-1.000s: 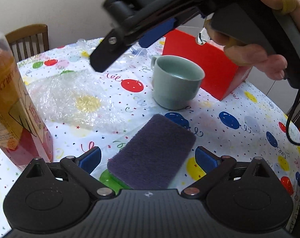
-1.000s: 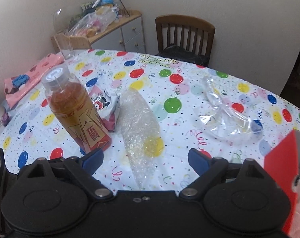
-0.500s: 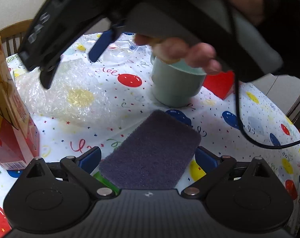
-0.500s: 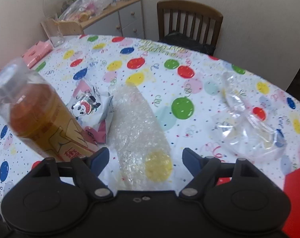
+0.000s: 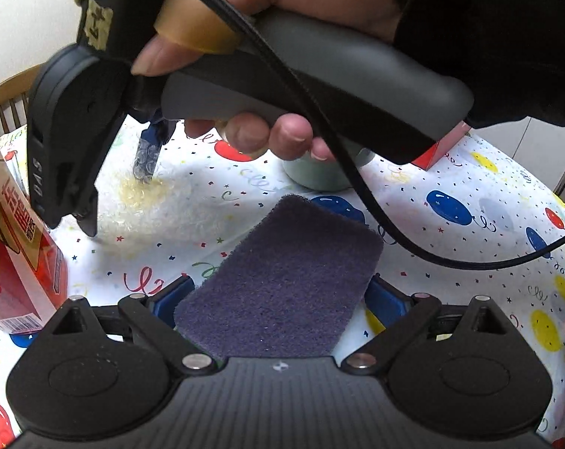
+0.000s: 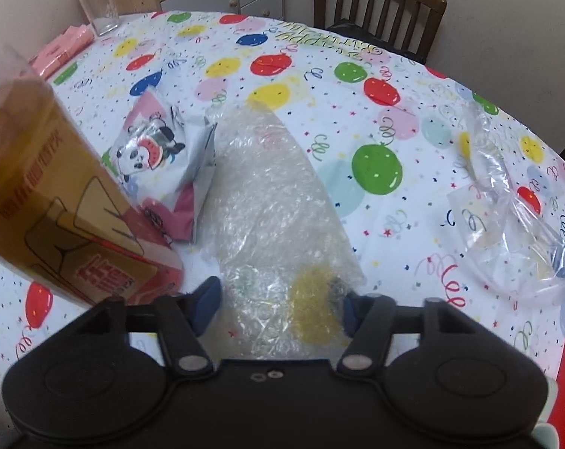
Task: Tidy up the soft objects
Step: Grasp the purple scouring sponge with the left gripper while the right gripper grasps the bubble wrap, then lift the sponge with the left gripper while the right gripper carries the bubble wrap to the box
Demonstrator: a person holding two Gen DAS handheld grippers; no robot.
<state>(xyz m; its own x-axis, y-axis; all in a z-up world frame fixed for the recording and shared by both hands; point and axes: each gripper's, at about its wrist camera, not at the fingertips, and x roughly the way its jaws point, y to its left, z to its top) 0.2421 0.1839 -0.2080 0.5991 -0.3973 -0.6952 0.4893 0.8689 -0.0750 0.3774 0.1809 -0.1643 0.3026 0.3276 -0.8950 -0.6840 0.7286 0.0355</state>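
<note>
Balloon-print cloth covers the round table (image 6: 413, 142), and the bubble wrap (image 6: 275, 202) lies mid-table, well in from the edges, beside the tea bottle (image 6: 58, 202). The right gripper (image 6: 278, 303) has just been closing, its jaws about half open astride the wrap's near end, not yet pinching. It should sink low and gather several layers before squeezing. The left gripper (image 5: 278, 299) holds the purple sponge (image 5: 282, 280) between wide jaws.
</note>
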